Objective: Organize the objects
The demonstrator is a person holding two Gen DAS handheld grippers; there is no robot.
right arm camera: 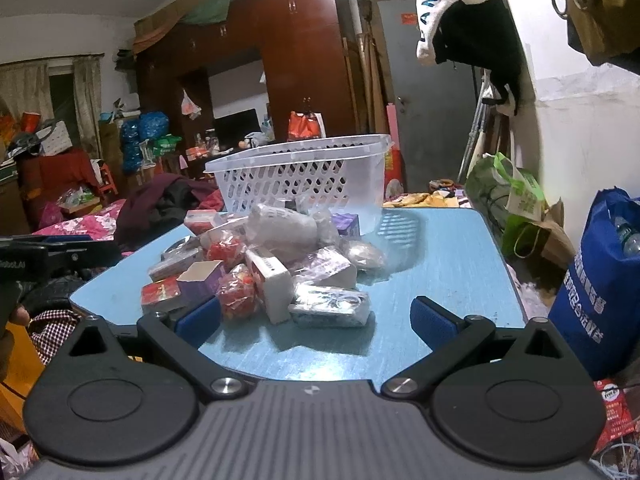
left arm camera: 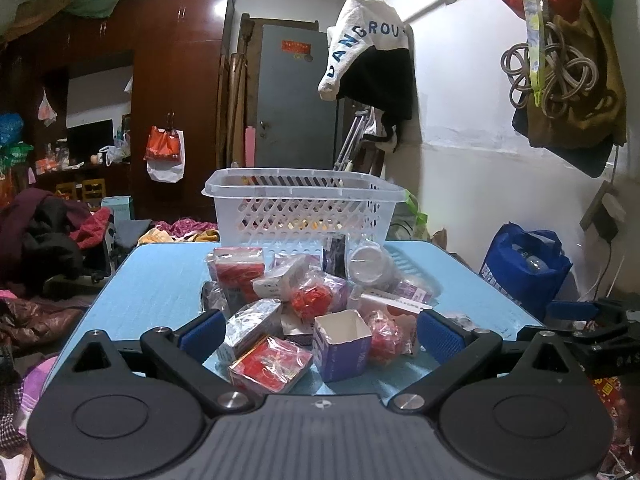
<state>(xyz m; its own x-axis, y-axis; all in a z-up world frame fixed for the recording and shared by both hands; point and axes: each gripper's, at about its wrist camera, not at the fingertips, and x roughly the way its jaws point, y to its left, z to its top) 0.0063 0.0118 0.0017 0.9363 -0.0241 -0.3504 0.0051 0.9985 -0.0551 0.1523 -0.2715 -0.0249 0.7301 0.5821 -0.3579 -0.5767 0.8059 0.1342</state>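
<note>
Packets (left arm camera: 304, 312) lie heaped before the basket (left arm camera: 304, 204); left gripper (left arm camera: 320, 330) and right gripper (right arm camera: 316, 316) stand spread and empty, ready to pick.

So there was a heap of small packaged stuff (left arm camera: 316, 300) piled right ahead of the left gripper's fingers, and ahead and left of the right one's. Nearest the left tool: a red box in clear wrap (left arm camera: 270, 364) lying flat, and an open-topped purple carton (left arm camera: 342, 344) standing upright beside it. A couple of red wrapped balls (left arm camera: 310, 300) sat in the middle. Behind the pile, farther out, stood an upright white lattice basket (left arm camera: 300, 216), touching the heap's far edge
</note>
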